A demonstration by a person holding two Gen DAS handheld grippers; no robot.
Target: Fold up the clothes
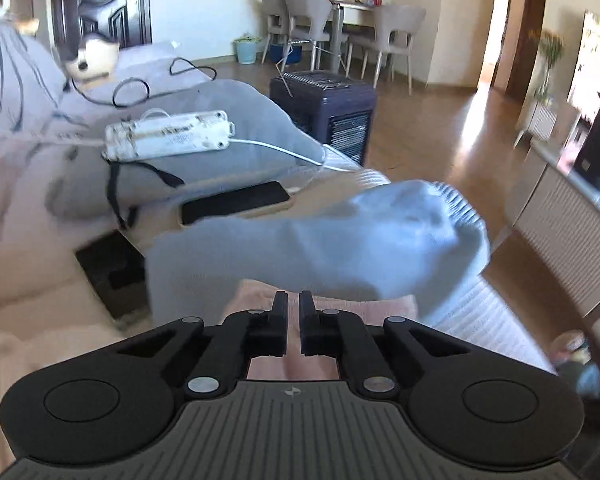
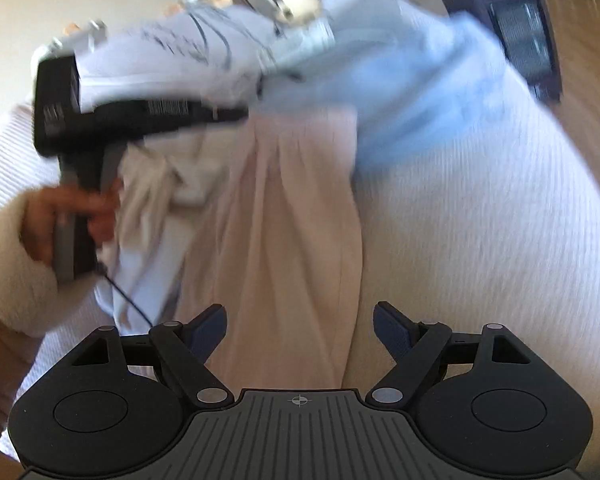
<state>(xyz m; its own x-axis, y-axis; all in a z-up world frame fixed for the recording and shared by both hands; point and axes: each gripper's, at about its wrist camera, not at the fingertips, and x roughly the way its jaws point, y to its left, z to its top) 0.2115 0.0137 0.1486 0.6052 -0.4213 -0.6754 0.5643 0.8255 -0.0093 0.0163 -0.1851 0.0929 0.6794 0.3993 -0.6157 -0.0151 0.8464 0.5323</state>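
A light blue garment (image 1: 340, 248) hangs in the air just ahead of my left gripper (image 1: 293, 300), whose jaws are nearly together with a thin gap; I cannot see cloth between the tips. Below it lies a pale pink garment (image 1: 260, 292). In the right wrist view the pink garment (image 2: 284, 220) lies lengthwise on the white ribbed sofa cover (image 2: 480, 220), with the blue garment (image 2: 412, 92) blurred at its far end. My right gripper (image 2: 298, 320) is open and empty above the near end of the pink garment. The left gripper (image 2: 100, 120) and the hand holding it show at the left.
On the sofa lie a white power strip (image 1: 168, 136) with cables, a phone (image 1: 236, 202) and a dark tablet (image 1: 112, 272). A dark heater (image 1: 328, 112) stands on the wood floor beside the sofa. Dining chairs and a table (image 1: 340, 20) stand farther back.
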